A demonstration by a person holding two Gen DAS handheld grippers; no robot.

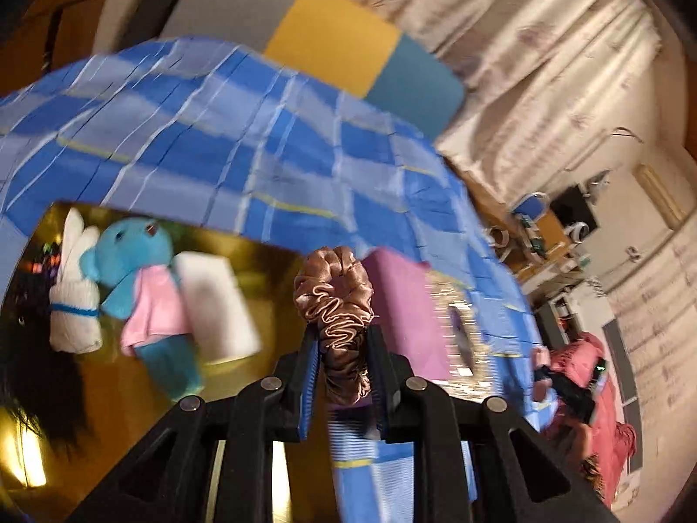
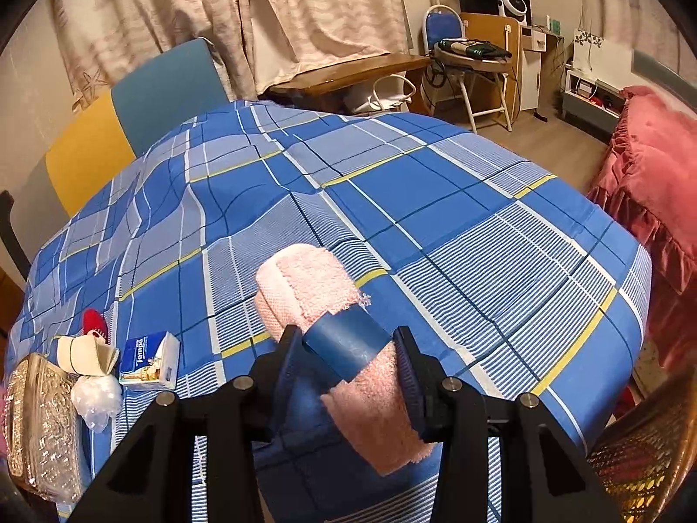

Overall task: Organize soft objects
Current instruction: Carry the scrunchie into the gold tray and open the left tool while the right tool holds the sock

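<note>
In the left wrist view my left gripper (image 1: pixel 342 335) is shut on a brown satin scrunchie (image 1: pixel 337 300) and holds it above the blue checked bedspread (image 1: pixel 244 130). Left of it a gold tray (image 1: pixel 244 257) holds a white bunny (image 1: pixel 74 300), a blue plush in a pink shirt (image 1: pixel 135 287) and a white folded cloth (image 1: pixel 215 305). In the right wrist view my right gripper (image 2: pixel 348 344) is shut on a rolled pink towel (image 2: pixel 305 283) with a blue band (image 2: pixel 348 344), held over the bedspread (image 2: pixel 435 200).
A purple box (image 1: pixel 398 305) lies right of the scrunchie. A tissue pack (image 2: pixel 150 361), a beige bandage roll (image 2: pixel 85 355), a red item (image 2: pixel 95 322), a clear plastic wad (image 2: pixel 96 399) and an ornate box (image 2: pixel 41 418) sit at the left. A wicker basket (image 2: pixel 644 453) stands at the right.
</note>
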